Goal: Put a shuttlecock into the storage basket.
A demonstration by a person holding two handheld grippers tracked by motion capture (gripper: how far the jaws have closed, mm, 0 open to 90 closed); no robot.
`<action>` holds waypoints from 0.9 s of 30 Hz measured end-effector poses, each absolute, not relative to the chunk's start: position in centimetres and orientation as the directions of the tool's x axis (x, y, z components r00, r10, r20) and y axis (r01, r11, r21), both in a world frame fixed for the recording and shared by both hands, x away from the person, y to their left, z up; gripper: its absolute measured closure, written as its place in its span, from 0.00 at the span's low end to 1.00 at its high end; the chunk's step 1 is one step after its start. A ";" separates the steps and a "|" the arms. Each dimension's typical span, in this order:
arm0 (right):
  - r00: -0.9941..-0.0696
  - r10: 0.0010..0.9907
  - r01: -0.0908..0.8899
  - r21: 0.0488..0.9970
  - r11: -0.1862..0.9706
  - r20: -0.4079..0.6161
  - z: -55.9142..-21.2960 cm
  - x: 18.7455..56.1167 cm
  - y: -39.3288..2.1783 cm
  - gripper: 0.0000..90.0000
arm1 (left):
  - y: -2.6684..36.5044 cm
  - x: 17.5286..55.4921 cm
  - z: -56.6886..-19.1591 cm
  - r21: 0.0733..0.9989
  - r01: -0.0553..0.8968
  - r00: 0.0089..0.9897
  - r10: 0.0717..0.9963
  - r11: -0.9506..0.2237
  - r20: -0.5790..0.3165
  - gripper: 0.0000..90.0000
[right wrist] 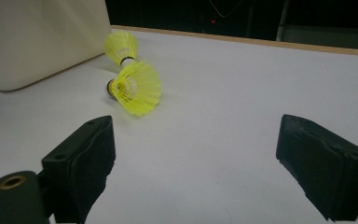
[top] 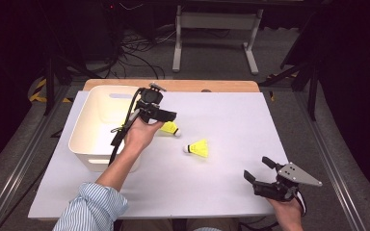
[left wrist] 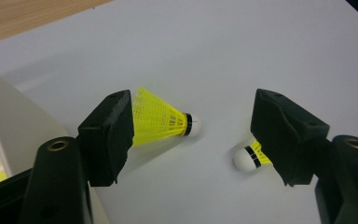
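High view: my left gripper [top: 166, 115] hangs at centre-left of the frame, above the right rim of the white bin [top: 84, 144], fingers released and spread wide with nothing between the pads. Directly below and right of it lies the first yellow shuttlecock [top: 170, 128], on the white desk [top: 231, 125] just beside the bin wall. The second yellow shuttlecock [top: 198, 148] lies a little lower right, near the first but apart from it.

Left gripper view: the first shuttlecock [left wrist: 161, 120] sits against the left finger's edge, white cork pointing right; the second [left wrist: 248, 157] peeks from behind the right finger, cork pointing left. A scrap of yellow shows inside the bin at lower left; I cannot tell what it is.

My right gripper [top: 266, 177] rests at lower right of the high view, fingers released, empty, well apart from both shuttlecocks.

No brand, label or writing is legible on any item.
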State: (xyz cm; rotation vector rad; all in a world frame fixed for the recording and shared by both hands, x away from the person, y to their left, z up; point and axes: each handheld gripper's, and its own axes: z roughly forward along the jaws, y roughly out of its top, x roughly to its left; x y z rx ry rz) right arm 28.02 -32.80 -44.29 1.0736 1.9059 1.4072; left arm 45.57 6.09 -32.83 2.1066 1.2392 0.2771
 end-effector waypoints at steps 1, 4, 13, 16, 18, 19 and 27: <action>-0.542 0.840 0.283 0.949 0.140 0.037 -44.3 28.0 -32.8 0.14 | 6.0 45.7 -32.9 0.638 0.697 0.526 0.838 -0.328 -0.145 0.34; -0.544 0.838 0.281 0.949 0.143 0.034 -44.3 28.0 -32.8 0.14 | 5.6 46.0 -33.1 0.626 0.709 0.516 0.844 -0.325 -0.146 0.35; -0.545 0.838 0.276 0.950 0.145 0.031 -44.2 28.0 -32.8 0.14 | 4.5 47.2 -33.8 0.598 0.735 0.489 0.861 -0.320 -0.140 0.33; -0.545 0.838 0.276 0.950 0.144 0.031 -44.2 28.0 -32.8 0.14 | 4.2 47.5 -34.0 0.588 0.741 0.483 0.865 -0.323 -0.134 0.33; -0.545 0.838 0.277 0.950 0.144 0.032 -44.2 28.0 -32.8 0.14 | 4.0 47.8 -34.1 0.582 0.744 0.480 0.869 -0.329 -0.122 0.33; -0.546 0.837 0.277 0.950 0.144 0.032 -44.2 28.0 -32.8 0.14 | 3.9 47.8 -34.1 0.580 0.745 0.478 0.870 -0.330 -0.120 0.33; -0.547 0.837 0.275 0.950 0.145 0.031 -44.2 28.0 -32.8 0.14 | 2.8 48.8 -34.7 0.545 0.763 0.465 0.880 -0.346 -0.093 0.34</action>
